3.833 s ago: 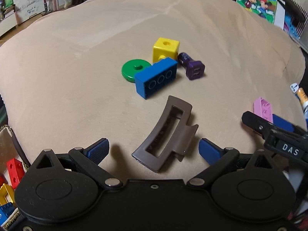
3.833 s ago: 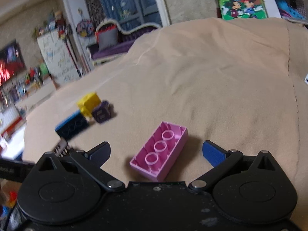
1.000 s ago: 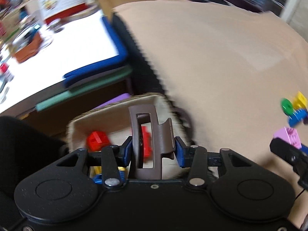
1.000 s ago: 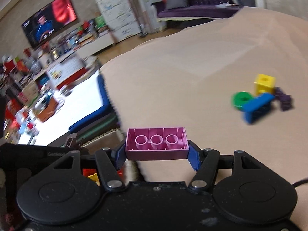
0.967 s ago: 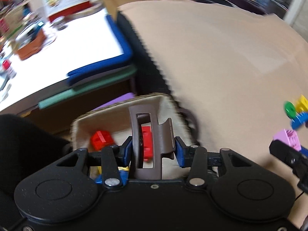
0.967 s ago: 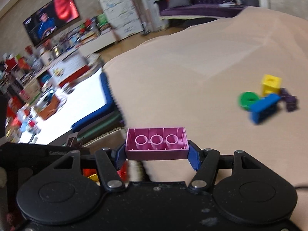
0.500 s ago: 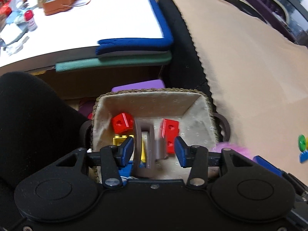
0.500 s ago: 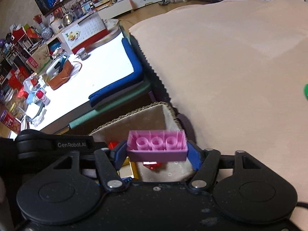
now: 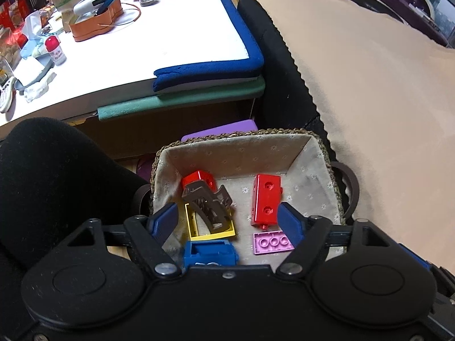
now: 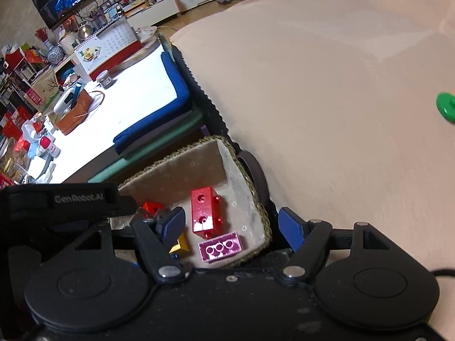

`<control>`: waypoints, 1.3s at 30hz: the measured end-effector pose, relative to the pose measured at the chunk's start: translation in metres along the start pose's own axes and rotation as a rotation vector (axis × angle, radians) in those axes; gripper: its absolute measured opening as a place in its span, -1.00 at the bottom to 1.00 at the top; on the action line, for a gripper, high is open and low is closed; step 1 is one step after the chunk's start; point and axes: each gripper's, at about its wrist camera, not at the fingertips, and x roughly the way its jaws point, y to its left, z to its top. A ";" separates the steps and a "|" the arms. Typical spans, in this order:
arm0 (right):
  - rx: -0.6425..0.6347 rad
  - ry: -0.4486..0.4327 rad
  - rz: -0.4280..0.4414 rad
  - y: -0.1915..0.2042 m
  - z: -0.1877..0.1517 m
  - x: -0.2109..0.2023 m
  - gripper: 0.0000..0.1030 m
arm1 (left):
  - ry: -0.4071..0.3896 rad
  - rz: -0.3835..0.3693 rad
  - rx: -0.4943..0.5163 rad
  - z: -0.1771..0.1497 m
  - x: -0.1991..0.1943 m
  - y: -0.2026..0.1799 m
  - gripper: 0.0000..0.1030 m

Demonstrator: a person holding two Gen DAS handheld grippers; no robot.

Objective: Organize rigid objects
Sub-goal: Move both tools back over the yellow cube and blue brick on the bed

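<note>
Woven straw edges the fabric-lined basket, which sits on the floor between a low white worktop and a bed under a beige cover. Both grippers hang above it with their jaws spread wide and nothing between them. Beneath the left gripper the brown hair clip lies tilted, partly on a yellow frame piece and leaning against a small red block. A longer red block lies just to the right of the clip (two round holes showing on its upper face). The pink brick rests on the basket floor at the near edge, just below that red block, with a blue brick to its left. From the right gripper the same pink brick shows near the basket's right-hand corner, close to the red block. A green disc lies far off on the bed cover, well apart from the basket.
</note>
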 end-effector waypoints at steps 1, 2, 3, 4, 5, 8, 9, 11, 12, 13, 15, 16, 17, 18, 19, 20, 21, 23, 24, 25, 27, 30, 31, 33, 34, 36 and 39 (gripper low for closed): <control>0.002 0.001 -0.003 -0.002 -0.002 0.000 0.41 | -0.002 0.004 0.003 -0.001 0.000 0.000 0.40; 0.002 0.000 -0.009 -0.004 -0.004 0.000 0.43 | -0.004 0.010 0.007 -0.001 0.000 -0.001 0.40; 0.003 -0.002 -0.015 -0.006 -0.006 0.000 0.45 | -0.008 0.016 0.013 -0.002 -0.001 -0.003 0.40; 0.003 -0.005 -0.022 -0.008 -0.007 0.000 0.47 | -0.013 0.023 0.019 -0.003 -0.001 -0.004 0.40; 0.006 -0.008 -0.027 -0.010 -0.009 -0.001 0.48 | -0.019 0.032 0.027 -0.004 -0.002 -0.005 0.40; 0.025 -0.014 -0.028 -0.018 -0.012 -0.002 0.49 | -0.036 0.056 0.051 -0.007 -0.003 -0.011 0.40; 0.032 -0.018 -0.029 -0.020 -0.013 -0.003 0.50 | -0.040 0.058 0.057 -0.008 -0.004 -0.012 0.40; 0.037 -0.029 -0.035 -0.025 -0.015 -0.006 0.53 | -0.043 0.058 0.068 -0.010 -0.004 -0.015 0.41; 0.037 -0.035 -0.039 -0.026 -0.015 -0.008 0.53 | -0.042 0.056 0.071 -0.010 -0.004 -0.015 0.41; 0.037 -0.039 -0.041 -0.028 -0.016 -0.010 0.56 | -0.040 0.053 0.074 -0.011 -0.004 -0.016 0.41; 0.044 -0.050 -0.038 -0.031 -0.016 -0.014 0.57 | -0.031 0.050 0.079 -0.012 -0.002 -0.018 0.41; 0.047 -0.054 -0.035 -0.032 -0.016 -0.016 0.57 | -0.030 0.049 0.081 -0.013 -0.002 -0.018 0.41; 0.049 -0.057 -0.034 -0.033 -0.015 -0.017 0.58 | -0.032 0.048 0.081 -0.014 -0.003 -0.018 0.41; 0.051 -0.061 -0.033 -0.034 -0.015 -0.019 0.58 | -0.034 0.049 0.079 -0.014 -0.003 -0.019 0.41; 0.052 -0.064 -0.033 -0.034 -0.015 -0.020 0.58 | -0.036 0.050 0.079 -0.015 -0.004 -0.019 0.41; 0.051 -0.066 -0.034 -0.034 -0.016 -0.020 0.59 | -0.038 0.050 0.081 -0.015 -0.004 -0.019 0.41; 0.050 -0.067 -0.035 -0.035 -0.016 -0.020 0.59 | -0.040 0.048 0.083 -0.016 -0.005 -0.020 0.41; 0.048 -0.065 -0.033 -0.035 -0.018 -0.019 0.61 | -0.041 0.043 0.086 -0.017 -0.006 -0.020 0.42; 0.048 -0.062 -0.032 -0.036 -0.018 -0.019 0.61 | -0.042 0.039 0.089 -0.018 -0.006 -0.021 0.41; 0.049 -0.059 -0.032 -0.037 -0.019 -0.018 0.61 | -0.043 0.037 0.092 -0.018 -0.007 -0.021 0.42; 0.050 -0.055 -0.036 -0.037 -0.020 -0.017 0.61 | -0.050 0.035 0.099 -0.019 -0.008 -0.023 0.42; 0.048 -0.056 -0.039 -0.038 -0.021 -0.017 0.61 | -0.066 0.034 0.119 -0.022 -0.010 -0.027 0.42; 0.049 -0.057 -0.037 -0.038 -0.021 -0.018 0.61 | -0.070 0.033 0.122 -0.023 -0.011 -0.028 0.42; 0.053 -0.061 -0.037 -0.039 -0.020 -0.019 0.62 | -0.074 0.026 0.134 -0.024 -0.012 -0.030 0.43; 0.052 -0.064 -0.039 -0.039 -0.020 -0.020 0.62 | -0.076 0.018 0.141 -0.025 -0.012 -0.031 0.51; 0.052 -0.073 -0.049 -0.041 -0.020 -0.022 0.63 | -0.086 -0.006 0.152 -0.026 -0.015 -0.032 0.64; 0.057 -0.084 -0.061 -0.044 -0.019 -0.025 0.63 | -0.104 -0.034 0.169 -0.029 -0.019 -0.035 0.64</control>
